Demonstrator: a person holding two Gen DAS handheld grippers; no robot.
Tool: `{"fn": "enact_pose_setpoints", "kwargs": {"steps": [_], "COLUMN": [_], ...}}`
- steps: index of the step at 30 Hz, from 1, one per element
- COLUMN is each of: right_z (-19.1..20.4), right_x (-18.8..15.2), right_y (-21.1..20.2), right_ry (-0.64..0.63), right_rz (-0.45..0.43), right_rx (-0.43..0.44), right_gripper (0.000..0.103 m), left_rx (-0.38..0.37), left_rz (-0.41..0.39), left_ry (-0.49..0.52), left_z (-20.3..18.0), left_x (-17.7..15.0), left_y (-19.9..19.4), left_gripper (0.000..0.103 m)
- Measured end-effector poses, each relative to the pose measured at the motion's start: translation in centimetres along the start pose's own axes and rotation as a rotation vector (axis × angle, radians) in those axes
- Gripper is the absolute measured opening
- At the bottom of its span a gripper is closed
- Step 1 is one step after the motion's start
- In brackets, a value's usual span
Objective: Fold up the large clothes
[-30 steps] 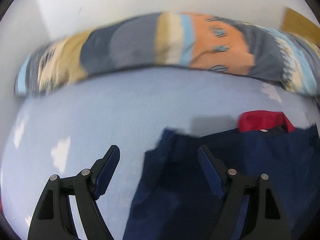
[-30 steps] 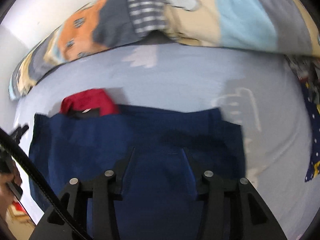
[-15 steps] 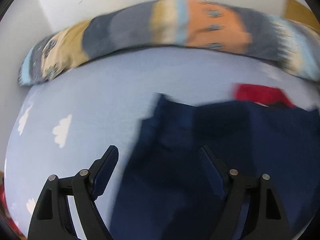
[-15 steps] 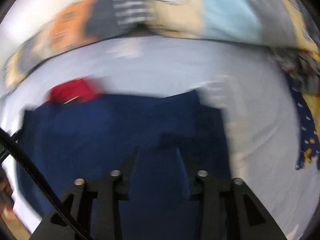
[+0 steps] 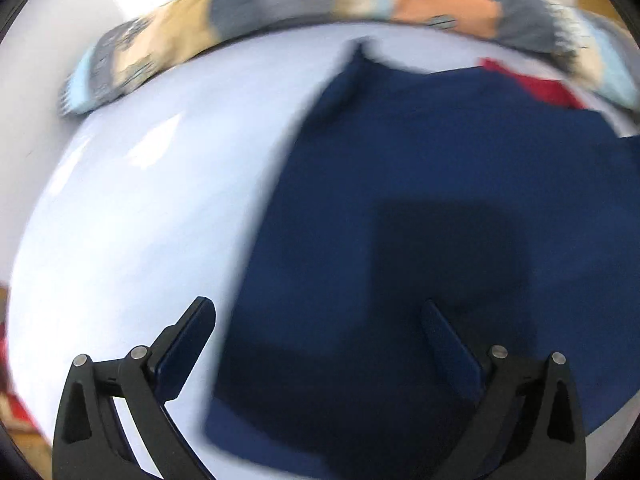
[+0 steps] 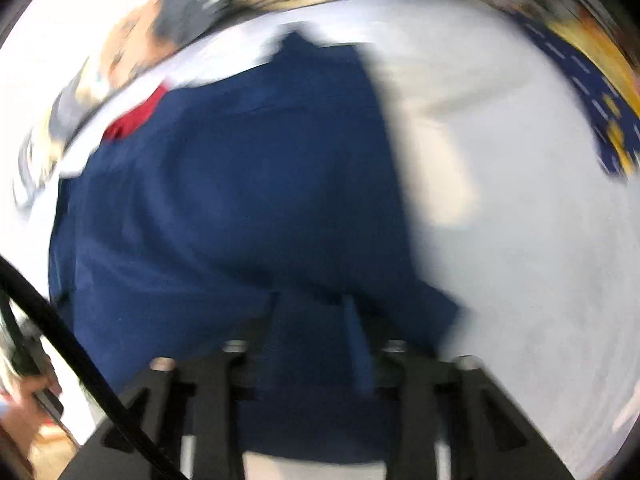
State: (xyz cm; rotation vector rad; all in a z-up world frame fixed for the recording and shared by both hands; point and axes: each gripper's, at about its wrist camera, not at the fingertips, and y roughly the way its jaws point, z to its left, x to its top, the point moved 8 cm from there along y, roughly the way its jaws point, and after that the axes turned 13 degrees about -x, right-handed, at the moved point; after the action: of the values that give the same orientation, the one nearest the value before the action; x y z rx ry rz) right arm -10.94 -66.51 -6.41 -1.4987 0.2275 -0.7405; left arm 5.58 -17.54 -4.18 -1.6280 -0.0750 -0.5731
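A large navy blue garment [image 5: 420, 200] lies flat on a pale blue bed sheet [image 5: 140, 220]; a red part [image 5: 536, 84] shows at its far edge. My left gripper [image 5: 316, 320] is open and empty above the garment's near left edge. In the right wrist view the same navy garment [image 6: 240, 200] fills the middle, with the red part [image 6: 136, 116] at the far left. My right gripper [image 6: 312, 312] is open over the garment's near edge, with navy cloth between and under its fingers. Both views are blurred by motion.
A long patterned pillow or blanket [image 5: 280, 12] in grey, tan and orange runs along the far side of the bed by the white wall. A dark blue and yellow patterned cloth [image 6: 592, 92] lies at the far right. A black cable [image 6: 80, 348] crosses the lower left.
Both grippers have moved forward and down over the navy garment, which now looms larger. The left gripper stays wide open. The right gripper's fingers are now closer to the cloth's near edge.
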Motion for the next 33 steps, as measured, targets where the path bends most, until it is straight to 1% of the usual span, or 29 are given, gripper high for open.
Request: {"fn": "enact_pose_setpoints", "kwargs": {"steps": [2, 3, 4, 5, 6, 7, 9, 10, 13, 14, 15, 16, 17, 18, 19, 20, 21, 23, 24, 26, 29, 30, 31, 32, 33], "right_z": [-2.6, -3.1, -3.7, -4.2, -5.2, -4.6, -2.8, -0.8, 3.3, 5.3, 6.3, 7.0, 7.3, 6.6, 5.6, 4.5, 3.4, 0.8, -0.5, -4.2, -9.3, -10.2, -10.4, -10.8, -10.3], "right_x": [-0.5, -0.6, -0.9, -1.3, -1.6, -1.8, -2.7, -3.2, -4.2, -4.5, -4.8, -5.1, -5.2, -5.5, -5.5, -5.4, -5.3, -5.8, -6.3, -8.0, -11.2, -11.9, -12.0, -12.7, -12.5], "right_y": [-1.4, -1.9, -2.5, -3.5, -4.2, -4.8, -5.5, -5.6, -5.4, -4.8, -4.4, -3.3, -2.2, -1.1, -1.0, -1.6, -2.3, -4.4, -5.0, -5.9, -5.8, -5.4, -4.9, -4.3, -3.7], "right_ry": [0.032, 0.036, 0.05, 0.076, 0.09, 0.093, 0.07, 0.034, -0.073, -0.104, -0.109, -0.103, -0.096, -0.077, -0.039, 0.002, 0.041, 0.13, 0.164, 0.262, 0.429, 0.48, 0.514, 0.572, 0.596], "right_rz": [-0.004, -0.008, -0.013, -0.029, -0.043, -0.055, -0.057, -0.054, -0.051, -0.032, -0.014, 0.021, 0.042, 0.078, 0.09, 0.083, 0.07, 0.035, 0.029, 0.019, 0.035, 0.048, 0.057, 0.069, 0.076], "right_rx": [-0.052, -0.086, -0.104, -0.101, -0.093, -0.076, -0.041, -0.016, 0.029, 0.054, 0.072, 0.084, 0.074, 0.06, 0.066, 0.067, 0.069, 0.145, 0.157, 0.155, 0.198, 0.231, 0.257, 0.314, 0.33], "right_gripper": [0.008, 0.011, 0.018, 0.034, 0.036, 0.036, 0.036, 0.036, 0.037, 0.038, 0.043, 0.046, 0.047, 0.046, 0.046, 0.046, 0.046, 0.048, 0.051, 0.056, 0.061, 0.061, 0.061, 0.061, 0.061], "left_rx": [0.022, 0.029, 0.046, 0.061, 0.071, 0.072, 0.055, 0.04, -0.004, -0.022, -0.037, -0.046, -0.05, -0.069, -0.09, -0.072, -0.073, -0.148, -0.175, -0.22, -0.331, -0.364, -0.415, -0.452, -0.487], "left_rz": [0.006, -0.004, -0.012, -0.027, -0.047, -0.057, -0.103, -0.11, -0.115, -0.11, -0.086, -0.041, 0.052, 0.092, 0.08, 0.058, 0.045, -0.003, -0.023, -0.017, 0.02, 0.027, 0.035, 0.036, 0.031], "left_ry": [-0.096, -0.143, -0.16, -0.16, -0.147, -0.134, -0.085, -0.056, 0.049, 0.078, 0.092, 0.096, 0.077, 0.047, -0.004, -0.032, -0.049, -0.136, -0.182, -0.288, -0.502, -0.541, -0.588, -0.624, -0.65], "left_z": [3.2, 4.7, 5.4, 5.7, 5.6, 5.2, 3.1, 1.9, -2.2, -3.7, -4.5, -5.0, -5.1, -5.1, -4.5, -3.7, -3.1, -1.5, -0.4, 2.0, 5.0, 5.3, 5.2, 5.0, 4.7], "left_x": [-1.2, -1.8, -2.1, -2.3, -2.6, -2.7, -2.3, -2.0, -0.9, -0.7, -0.5, -0.8, -1.6, -2.2, -2.0, -1.6, -1.4, -1.3, -1.5, -2.3, -4.3, -4.8, -5.1, -5.3, -5.1], "left_y": [-0.9, -1.9, -2.8, -3.8, -4.9, -5.5, -6.8, -6.9, -5.7, -4.9, -3.9, -2.5, -0.3, 0.2, -0.1, -0.9, -1.5, -3.4, -4.2, -4.8, -4.0, -3.6, -3.1, -2.7, -2.2], "left_gripper": [0.103, 0.103, 0.1, 0.099, 0.099, 0.099, 0.099, 0.099, 0.099, 0.099, 0.099, 0.099, 0.099, 0.101, 0.1, 0.1, 0.1, 0.1, 0.1, 0.1, 0.1, 0.099, 0.099, 0.099, 0.099]}}
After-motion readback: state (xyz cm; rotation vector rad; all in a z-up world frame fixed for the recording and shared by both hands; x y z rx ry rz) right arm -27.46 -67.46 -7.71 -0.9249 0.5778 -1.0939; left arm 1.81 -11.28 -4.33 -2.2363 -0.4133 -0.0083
